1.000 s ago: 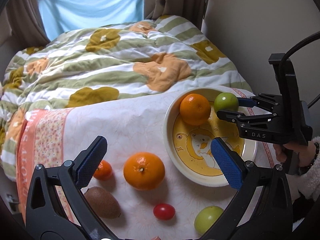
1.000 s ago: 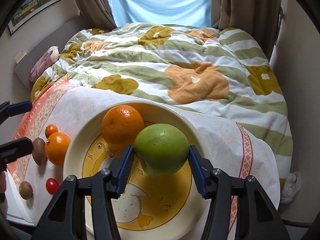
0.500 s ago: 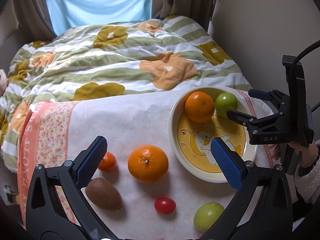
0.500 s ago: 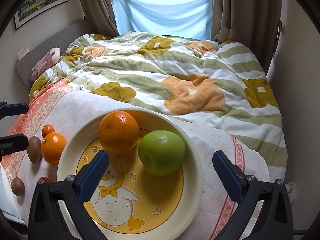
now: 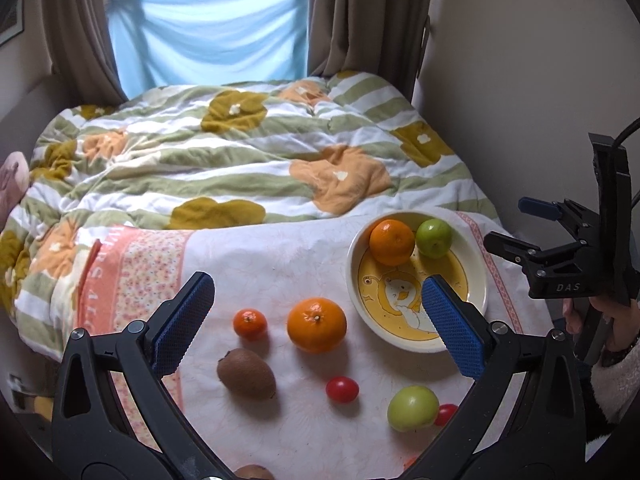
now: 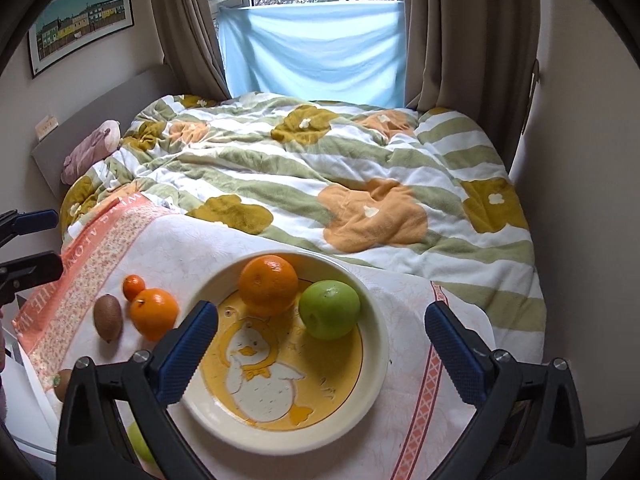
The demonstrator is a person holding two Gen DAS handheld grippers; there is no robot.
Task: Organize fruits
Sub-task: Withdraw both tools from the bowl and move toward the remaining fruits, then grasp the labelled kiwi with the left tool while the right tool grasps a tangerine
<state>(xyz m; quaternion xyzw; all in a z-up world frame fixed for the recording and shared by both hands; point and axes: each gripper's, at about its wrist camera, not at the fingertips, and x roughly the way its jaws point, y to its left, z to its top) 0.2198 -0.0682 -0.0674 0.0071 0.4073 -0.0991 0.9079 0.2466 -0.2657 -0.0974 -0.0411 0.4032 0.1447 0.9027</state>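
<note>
Near the bowl (image 5: 478, 280), my left gripper (image 5: 320, 320) and right gripper (image 6: 320, 344) stood spread, empty; the large orange (image 5: 316, 324), firm and round, likely wanted grasping across its middle.

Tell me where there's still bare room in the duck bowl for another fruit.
The cream duck-print bowl is free across its near half, over the duck. The large orange and green apple crowd the far side. Outside, the white cloth is bare between the small tangerine and the bowl's far-left rim.
</note>
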